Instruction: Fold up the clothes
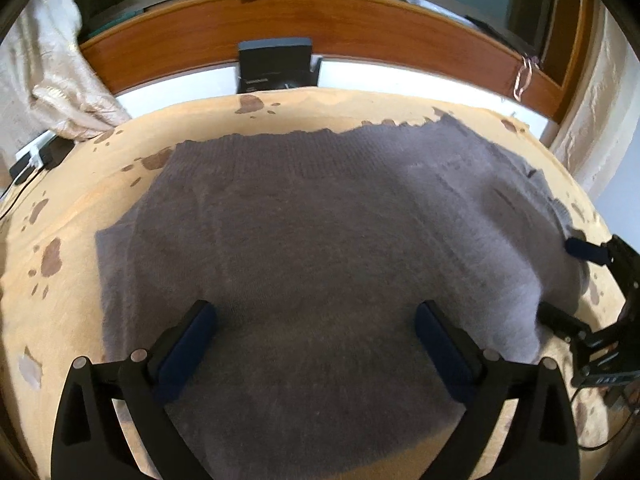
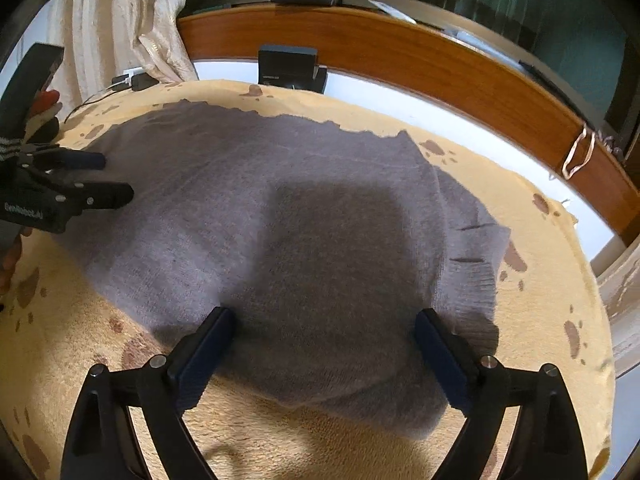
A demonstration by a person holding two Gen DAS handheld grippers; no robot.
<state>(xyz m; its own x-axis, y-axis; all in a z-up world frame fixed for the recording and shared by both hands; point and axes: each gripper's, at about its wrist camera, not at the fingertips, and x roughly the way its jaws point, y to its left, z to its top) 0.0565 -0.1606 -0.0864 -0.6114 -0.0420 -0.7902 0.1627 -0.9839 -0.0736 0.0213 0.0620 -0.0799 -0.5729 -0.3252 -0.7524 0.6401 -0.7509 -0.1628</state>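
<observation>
Sweater (image 1: 320, 220), grey knit, lies flat on a tan paw-print blanket (image 1: 52, 320) covering the surface, long axis running left to right, ribbed edge far. Near edge cut off by frame. Left tool (image 1: 316, 312) spread wide above it, empty. Right tool (image 2: 324, 320) likewise agape, gripping nothing.

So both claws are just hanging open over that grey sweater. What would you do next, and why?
Probably lower the left hand-held gripper onto the near edge of the grey sweater and pinch it. Both it and the right hand-held gripper are open and empty, and the sweater lies spread on the tan blanket.
</observation>
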